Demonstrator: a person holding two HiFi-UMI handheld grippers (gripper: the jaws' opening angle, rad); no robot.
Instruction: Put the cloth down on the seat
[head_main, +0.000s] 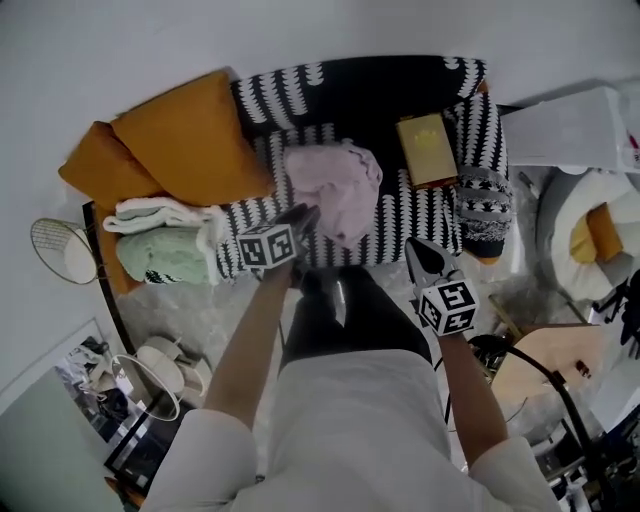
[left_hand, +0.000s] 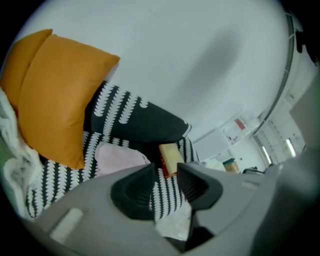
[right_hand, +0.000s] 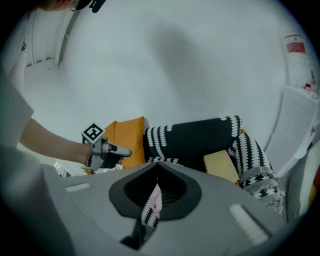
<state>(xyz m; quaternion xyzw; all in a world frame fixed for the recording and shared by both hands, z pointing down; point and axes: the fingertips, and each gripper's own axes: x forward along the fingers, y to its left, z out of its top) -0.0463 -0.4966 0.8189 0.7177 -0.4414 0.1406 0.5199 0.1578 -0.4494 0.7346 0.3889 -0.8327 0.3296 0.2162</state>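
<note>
Orange pillows (head_main: 190, 150) sit at the left end of the striped seat (head_main: 400, 215), with folded towels (head_main: 160, 240) in front of them. Next comes the left gripper (head_main: 303, 214). Its jaws stand partly apart and nothing is between them. Its tip is right by the edge of the pink cloth (head_main: 335, 188), and I cannot tell if it touches. The cloth lies bunched up in the middle of the seat. A yellow box (head_main: 427, 148) sits further right. The right gripper (head_main: 416, 248) is beside the person's leg (head_main: 345, 310), apart from the cloth, its jaws closed tip to tip on nothing.

I think the putting down is done. Next, both grippers just need to move away without snagging the cloth. In both gripper views the jaws hide most of the cloth.
</note>
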